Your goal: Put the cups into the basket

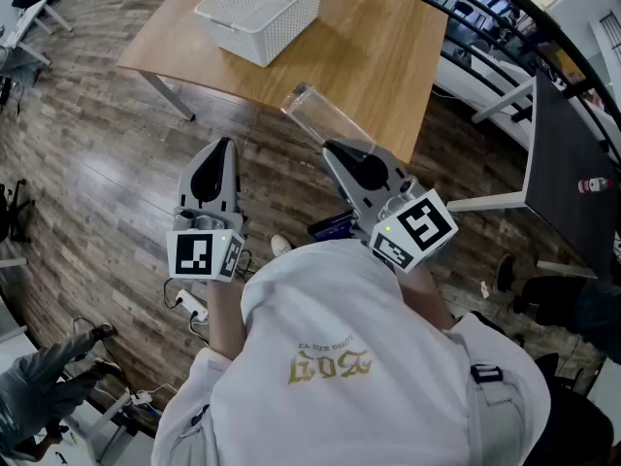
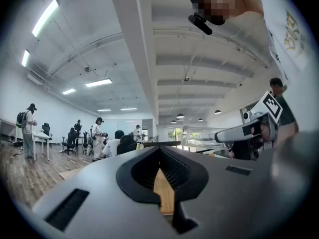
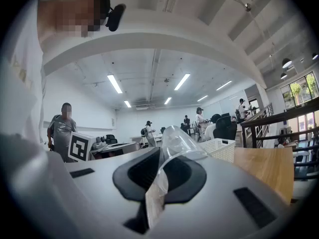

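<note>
Between the jaws of the right tongs (image 1: 338, 153), clamped on its wall, hangs 1 clear cup (image 1: 320, 119). Beyond its mouth stands the white basket (image 1: 262, 27) on the tabletop (image 1: 378, 56), no cup visible inside. Beside them, the left tongs (image 1: 225, 146) are pressed together, empty. Delivery into the basket seems left.

The basket (image 1: 260, 8) sits on the far left part of the surface (image 1: 388, 56). Nearer, the cup (image 1: 325, 115) juts from the right tool (image 1: 338, 151) across the surface's near edge. The left tool (image 1: 225, 146) is to its left, above the floor (image 1: 97, 183).
</note>
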{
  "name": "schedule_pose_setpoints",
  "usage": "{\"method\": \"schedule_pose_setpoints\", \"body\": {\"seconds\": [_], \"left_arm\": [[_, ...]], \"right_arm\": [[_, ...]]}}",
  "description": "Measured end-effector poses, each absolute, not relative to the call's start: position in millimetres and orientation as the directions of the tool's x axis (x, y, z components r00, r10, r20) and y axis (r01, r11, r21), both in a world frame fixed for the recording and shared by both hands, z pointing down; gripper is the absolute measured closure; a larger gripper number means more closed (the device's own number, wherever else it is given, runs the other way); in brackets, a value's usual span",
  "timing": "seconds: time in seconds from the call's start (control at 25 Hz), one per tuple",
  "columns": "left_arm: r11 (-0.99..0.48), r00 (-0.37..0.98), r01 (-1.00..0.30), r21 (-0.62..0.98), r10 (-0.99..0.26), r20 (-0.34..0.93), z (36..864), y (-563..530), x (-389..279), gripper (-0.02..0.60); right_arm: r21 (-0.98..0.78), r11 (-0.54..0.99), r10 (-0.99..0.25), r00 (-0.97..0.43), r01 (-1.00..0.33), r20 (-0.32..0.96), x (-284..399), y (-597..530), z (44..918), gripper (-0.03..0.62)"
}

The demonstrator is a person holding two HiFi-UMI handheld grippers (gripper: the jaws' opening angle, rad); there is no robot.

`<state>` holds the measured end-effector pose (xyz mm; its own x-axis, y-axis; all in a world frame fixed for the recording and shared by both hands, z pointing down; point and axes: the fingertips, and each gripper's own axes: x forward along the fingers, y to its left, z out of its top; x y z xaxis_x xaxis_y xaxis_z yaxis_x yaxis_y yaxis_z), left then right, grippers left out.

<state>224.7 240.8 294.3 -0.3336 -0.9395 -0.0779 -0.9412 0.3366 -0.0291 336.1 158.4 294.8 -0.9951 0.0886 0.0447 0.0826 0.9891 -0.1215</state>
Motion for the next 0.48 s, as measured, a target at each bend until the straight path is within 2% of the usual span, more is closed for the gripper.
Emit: {"method": "schedule_pose_setpoints", "body": {"seconds": [0.48], "left_arm": [[0.335, -0.332, -0.942, -0.032, -0.940, -0.082, 291.0, 231.9, 241.8, 0.575]], "right_arm": [[-0.115, 0.989, 0.099, -0.994, 0.093, 0.041, 351.6, 152.5, 292.1, 0.569]]}}
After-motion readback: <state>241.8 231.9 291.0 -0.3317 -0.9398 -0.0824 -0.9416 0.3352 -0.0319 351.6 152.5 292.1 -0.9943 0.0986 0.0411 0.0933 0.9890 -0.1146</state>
